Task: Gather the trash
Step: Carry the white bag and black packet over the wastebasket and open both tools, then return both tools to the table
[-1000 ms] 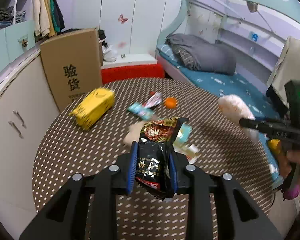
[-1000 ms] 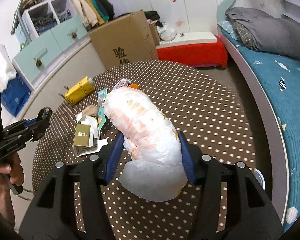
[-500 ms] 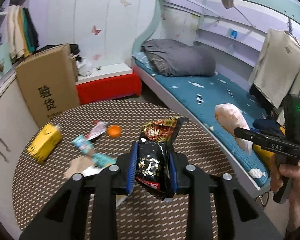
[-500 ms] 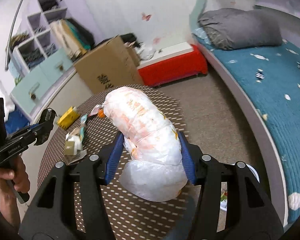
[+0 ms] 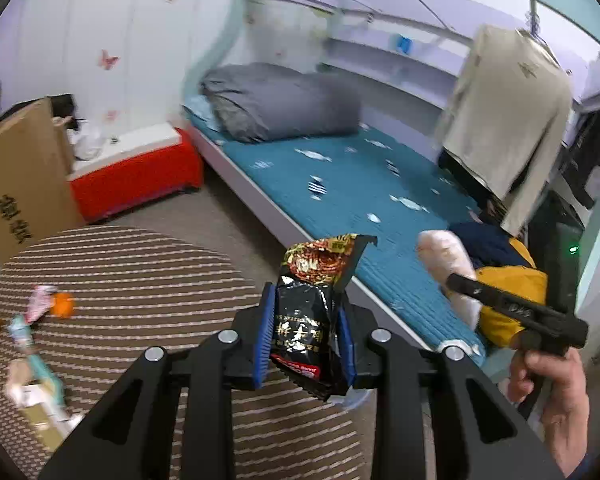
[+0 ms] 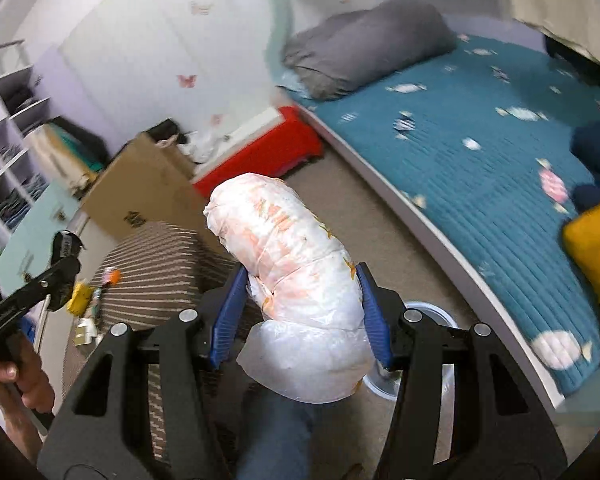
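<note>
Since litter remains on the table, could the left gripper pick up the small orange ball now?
Probably not: the left gripper is shut on a black snack wrapper, so its jaws are occupied, and the orange ball lies well off to the side.

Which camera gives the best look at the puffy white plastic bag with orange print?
The right wrist view: the puffy white plastic bag fills its centre, clamped in the right tool. The left wrist view shows only a blurred part.

Large pale Chinese characters are printed on the black snack packet, but they cannot be read with certainty. Two black characters, blurred, are printed on the cardboard box.
</note>
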A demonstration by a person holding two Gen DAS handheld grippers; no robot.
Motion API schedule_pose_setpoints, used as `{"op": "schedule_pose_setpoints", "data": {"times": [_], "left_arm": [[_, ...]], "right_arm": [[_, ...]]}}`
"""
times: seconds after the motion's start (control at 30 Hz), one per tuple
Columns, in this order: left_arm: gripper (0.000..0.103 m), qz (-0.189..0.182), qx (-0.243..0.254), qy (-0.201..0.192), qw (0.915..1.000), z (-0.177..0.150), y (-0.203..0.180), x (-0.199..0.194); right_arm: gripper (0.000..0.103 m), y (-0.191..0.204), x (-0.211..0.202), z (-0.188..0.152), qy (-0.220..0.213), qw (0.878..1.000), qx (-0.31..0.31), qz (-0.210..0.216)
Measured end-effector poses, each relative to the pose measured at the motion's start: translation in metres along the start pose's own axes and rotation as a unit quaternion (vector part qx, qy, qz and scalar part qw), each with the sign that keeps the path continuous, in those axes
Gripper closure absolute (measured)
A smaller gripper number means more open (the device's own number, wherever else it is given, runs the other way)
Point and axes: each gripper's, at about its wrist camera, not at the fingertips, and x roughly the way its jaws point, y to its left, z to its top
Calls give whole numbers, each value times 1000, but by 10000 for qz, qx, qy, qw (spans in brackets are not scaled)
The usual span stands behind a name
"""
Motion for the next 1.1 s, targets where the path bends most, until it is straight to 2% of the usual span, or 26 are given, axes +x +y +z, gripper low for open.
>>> {"op": "schedule_pose_setpoints", "data": {"times": [0.27,0.4,0.63,0.9,0.97,1.0,1.03,1.1], "left_arm": [[76,-387,285,800,9956,-10,-69,90],[76,-440,285,1181,9916,-16,-85,129],[76,-316,232,1905,9809,-30,-104,196],[73,-108,211,2471,9687,-42,-111,252],[53,-108,291,2583,9656,-43,-113,263],[29,-83,290,2571,9659,-41,-113,265],[14,-10,270,2479,9684,-40,-112,265],[12,159,242,2369,9711,-38,-108,261]], "right_arm": [[49,-68,21,-20,327,9955,870,-174],[49,-94,37,-27,514,9918,1143,-250],[49,-126,71,-34,818,9843,1530,-320],[45,-151,113,-48,1095,9737,1979,-269],[32,-159,120,-52,1103,9678,2257,-131],[20,-164,123,-55,1121,9638,2416,-103],[12,-168,125,-58,1136,9604,2541,-100],[8,-171,125,-61,1154,9579,2624,-150]]}}
